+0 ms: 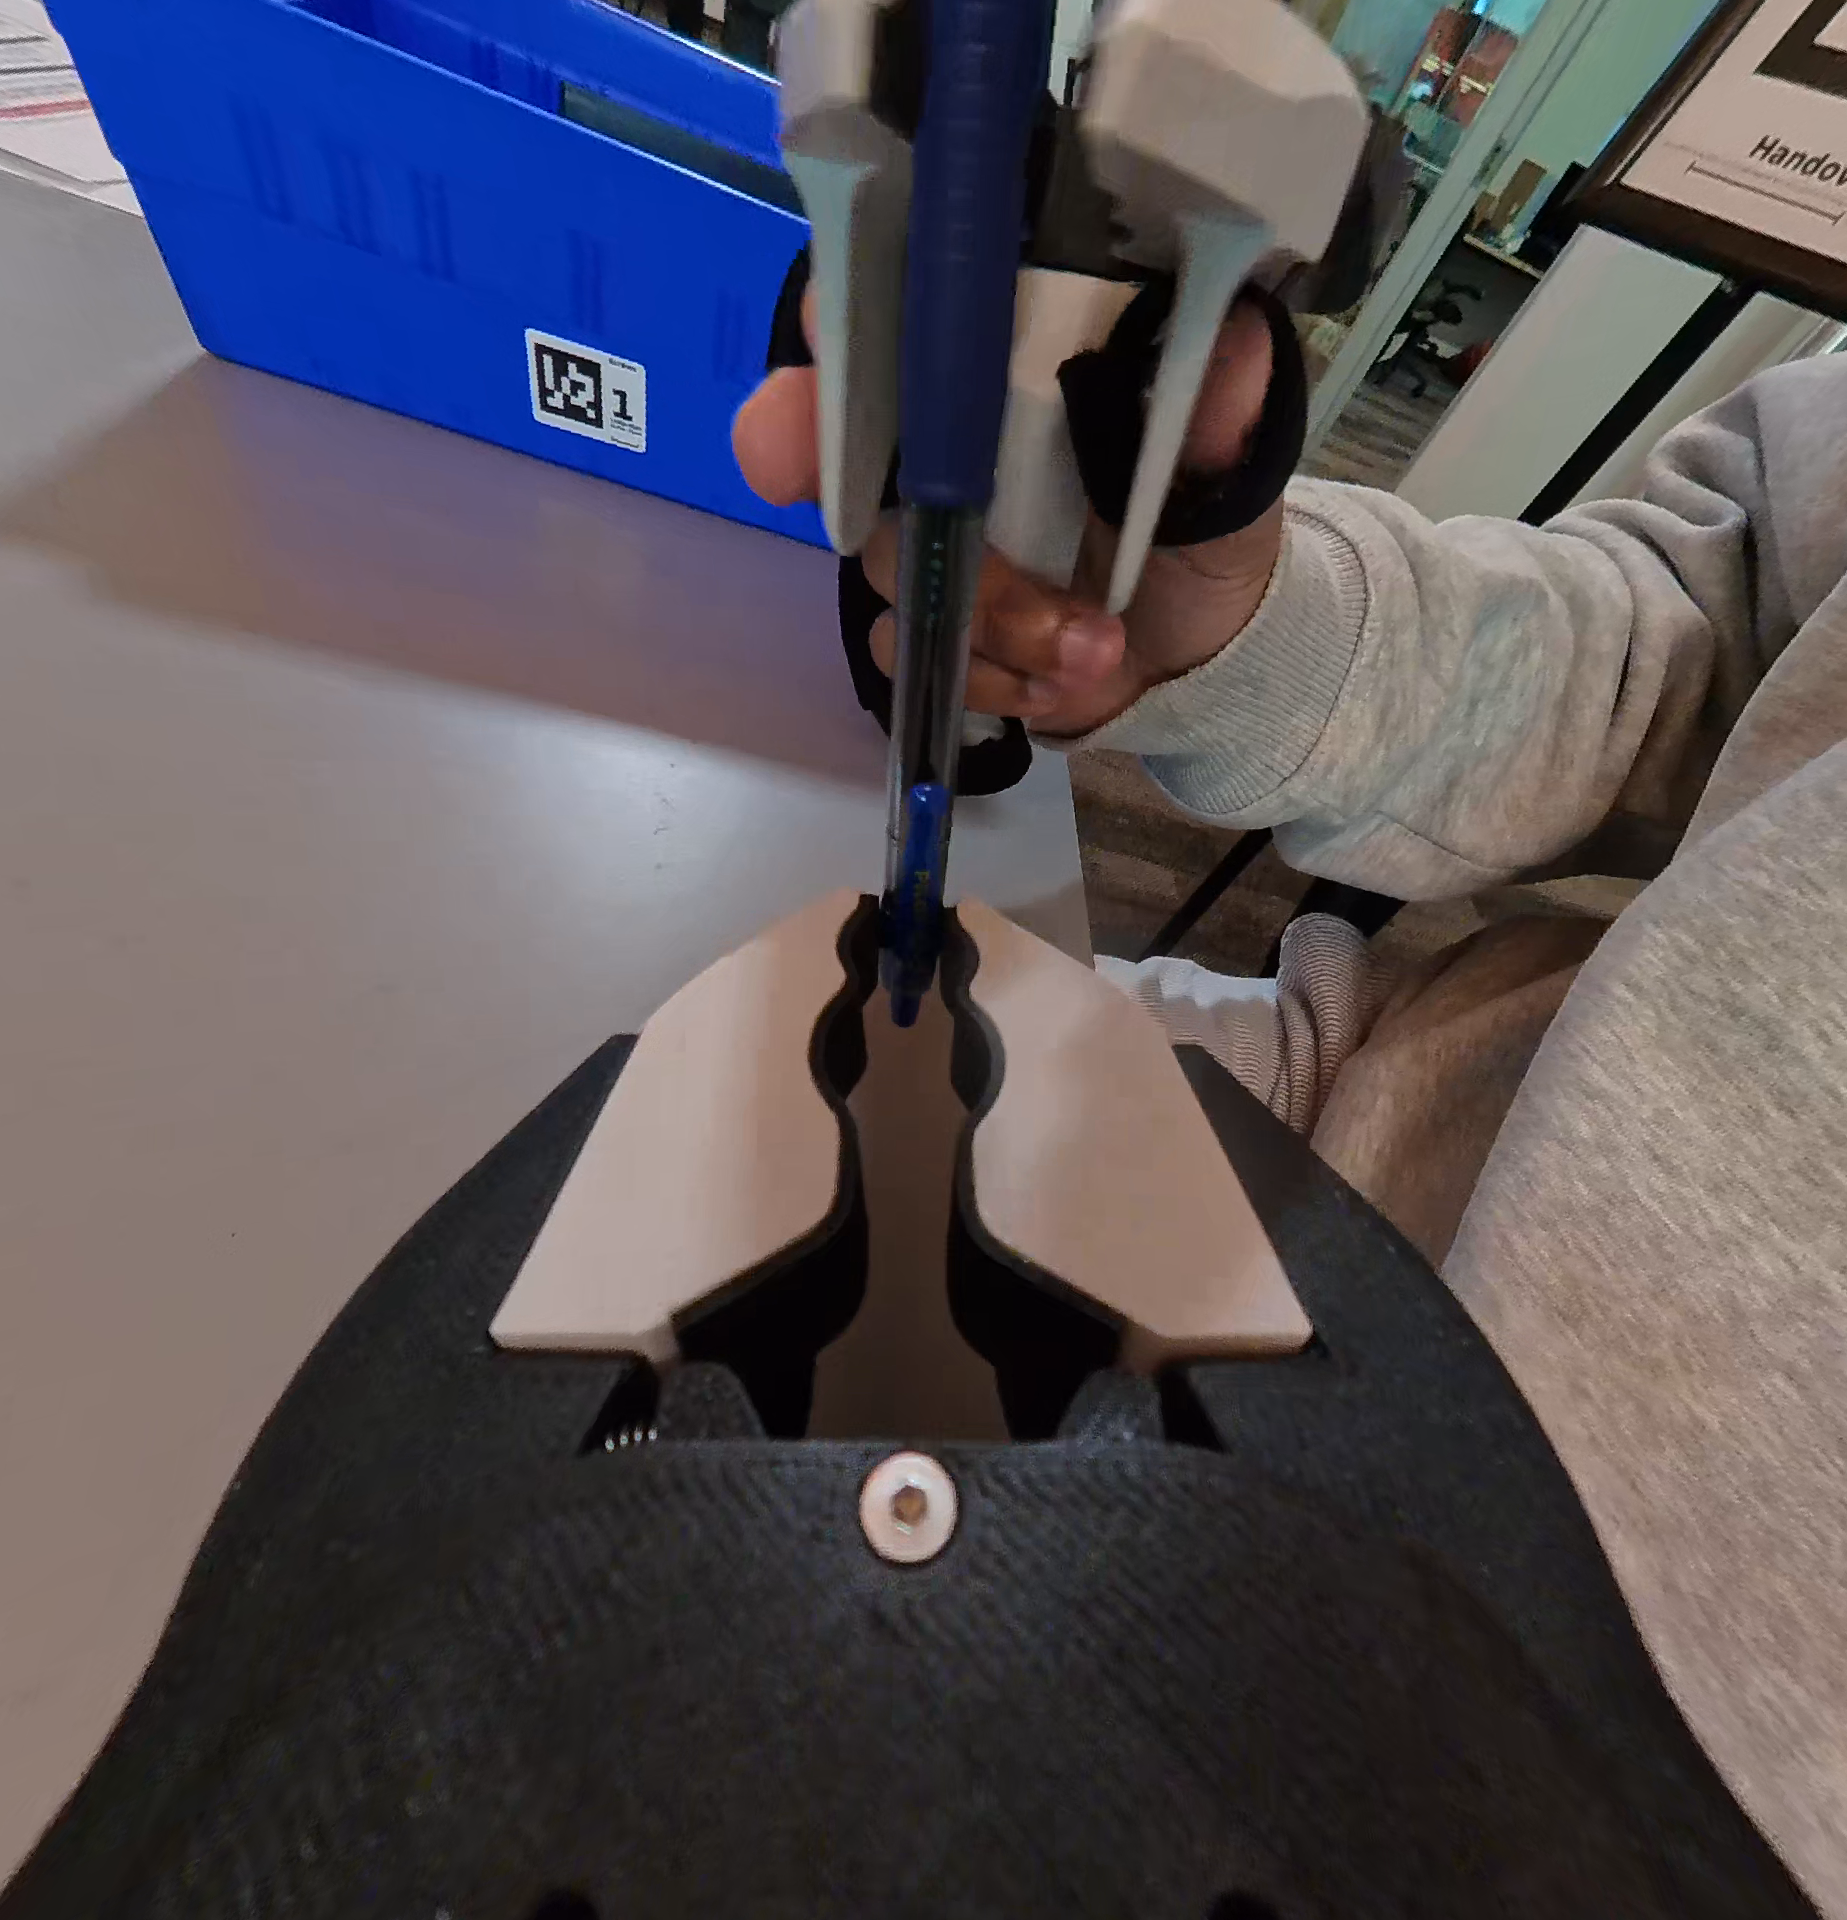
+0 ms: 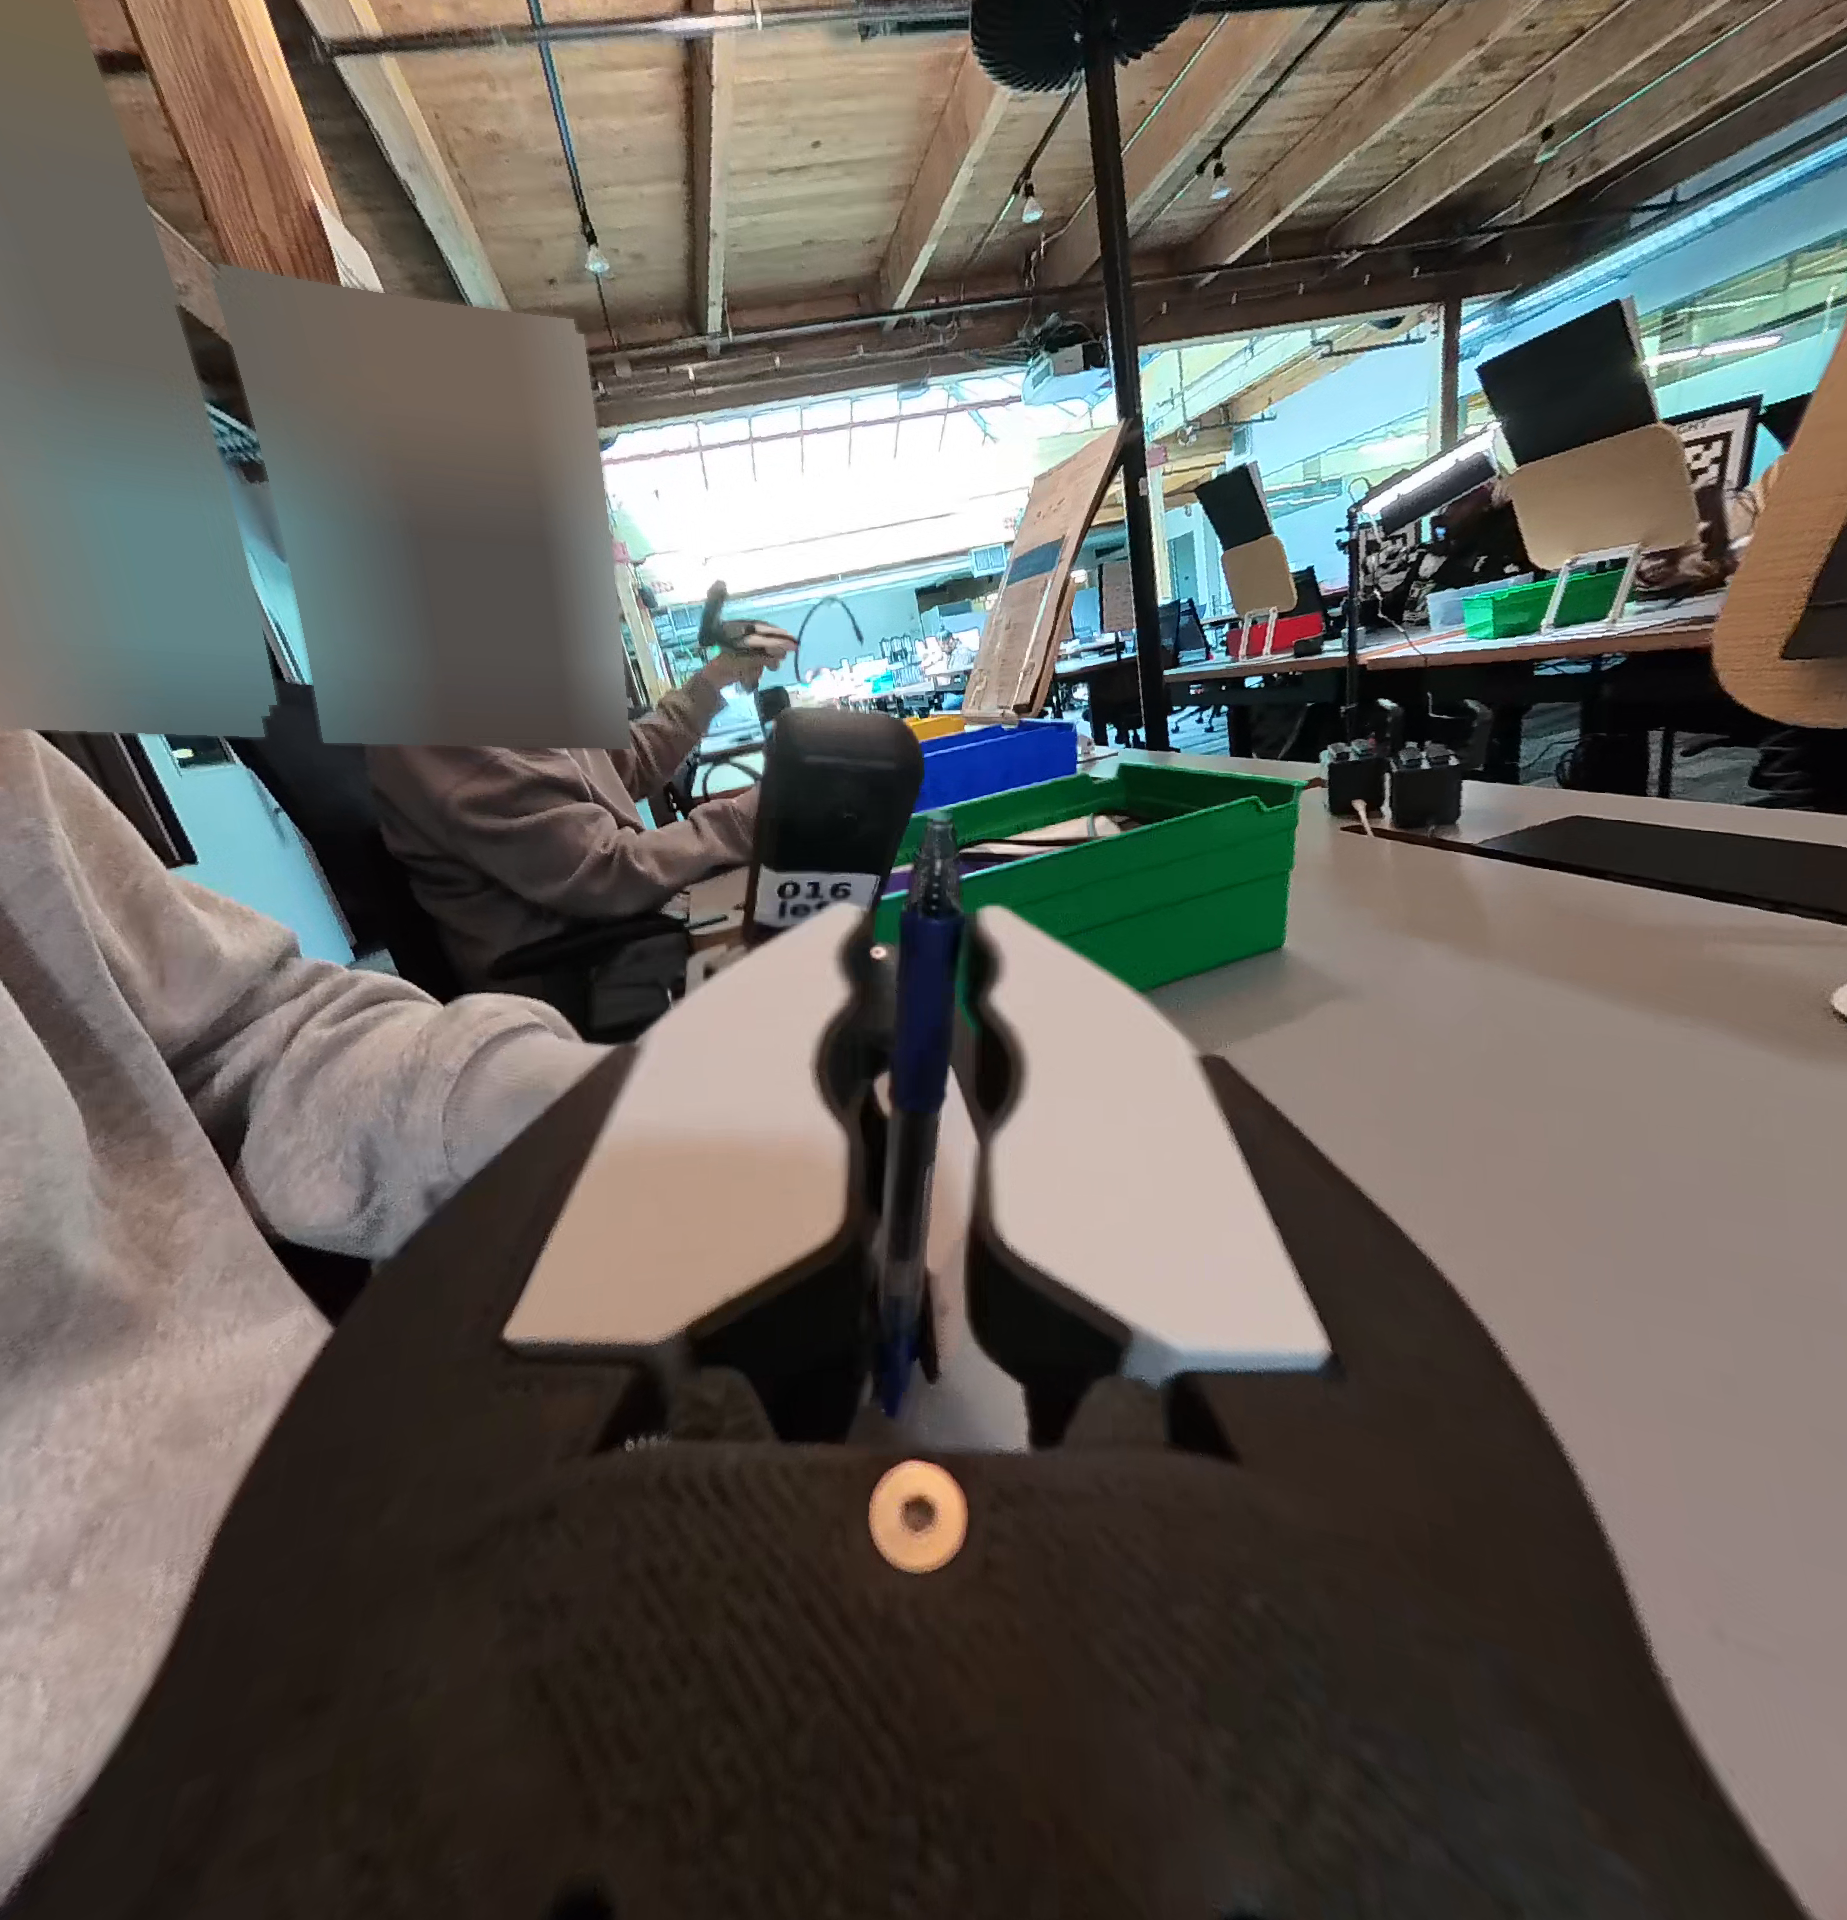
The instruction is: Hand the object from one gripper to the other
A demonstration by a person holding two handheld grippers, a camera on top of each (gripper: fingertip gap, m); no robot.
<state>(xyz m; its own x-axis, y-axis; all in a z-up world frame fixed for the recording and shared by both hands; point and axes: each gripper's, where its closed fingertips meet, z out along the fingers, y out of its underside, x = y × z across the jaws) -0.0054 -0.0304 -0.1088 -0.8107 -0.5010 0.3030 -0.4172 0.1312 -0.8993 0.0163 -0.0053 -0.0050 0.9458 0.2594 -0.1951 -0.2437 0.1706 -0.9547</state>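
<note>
A blue pen (image 1: 929, 623) stands between both grippers above the grey table (image 1: 275, 831). My left gripper (image 1: 914, 925) is shut on its clip end, the fingertips pressed on either side. My right gripper (image 1: 992, 561) faces it from above, with its jaws spread wider than the pen. The pen's thick blue grip lies against one finger with a gap to the other. In the right wrist view the pen (image 2: 914, 1091) runs along the gap of the right gripper (image 2: 919, 935), clear of both pads. The left gripper's black body (image 2: 836, 790) shows just beyond.
A blue bin (image 1: 379, 208) stands on the table at the back left. A green bin (image 2: 1158, 883) sits ahead of the right gripper. The holder's grey sleeve (image 1: 1470, 675) reaches in from the right. The table edge (image 1: 1075, 831) runs close by. Another person (image 2: 545, 831) sits behind. There is about 10 centimeters between the tips of the two grippers.
</note>
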